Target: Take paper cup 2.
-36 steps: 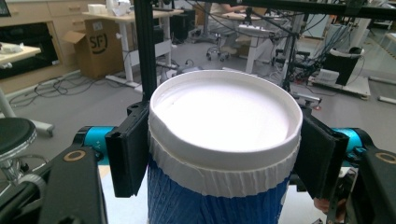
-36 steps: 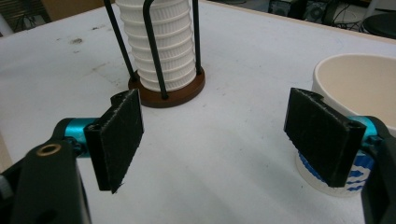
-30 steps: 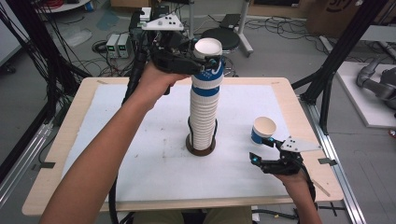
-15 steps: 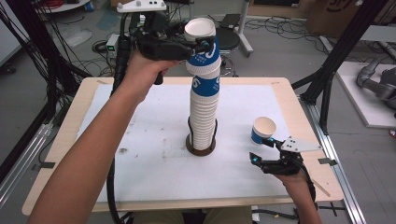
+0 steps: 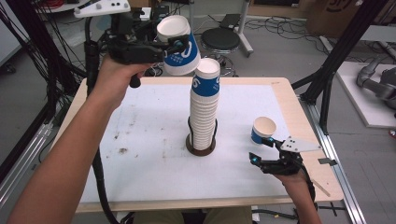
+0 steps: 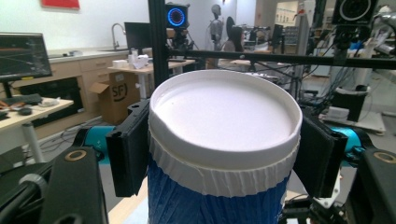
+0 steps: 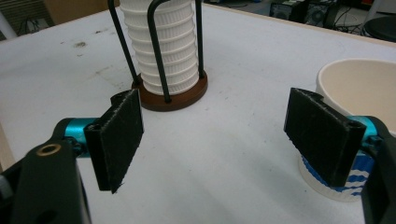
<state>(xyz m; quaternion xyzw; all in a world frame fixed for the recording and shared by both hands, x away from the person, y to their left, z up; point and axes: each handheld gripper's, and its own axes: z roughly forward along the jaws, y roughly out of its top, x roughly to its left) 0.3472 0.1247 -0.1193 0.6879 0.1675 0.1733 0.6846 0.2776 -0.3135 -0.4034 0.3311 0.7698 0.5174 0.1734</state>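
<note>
Blue-banded paper cup (image 5: pixel 177 46), clamped by the left gripper (image 5: pixel 175 44), hangs tilted just left of the stack (image 5: pixel 204 109), apparently lifted clear and best carried level, while the right gripper (image 5: pixel 261 150) waits wide open, empty, beside a lone cup (image 5: pixel 263 129).

A black round stool (image 5: pixel 226 39) stands on the floor beyond the table (image 5: pixel 140 196).

Matt ribbed paper cup (image 6: pixel 219 154), matt paper cup stack (image 5: pixel 204 114), glossy brown holder base (image 7: pixel 175 95), scuffed matt white tabletop (image 5: pixel 140 140), pale wood edge.
</note>
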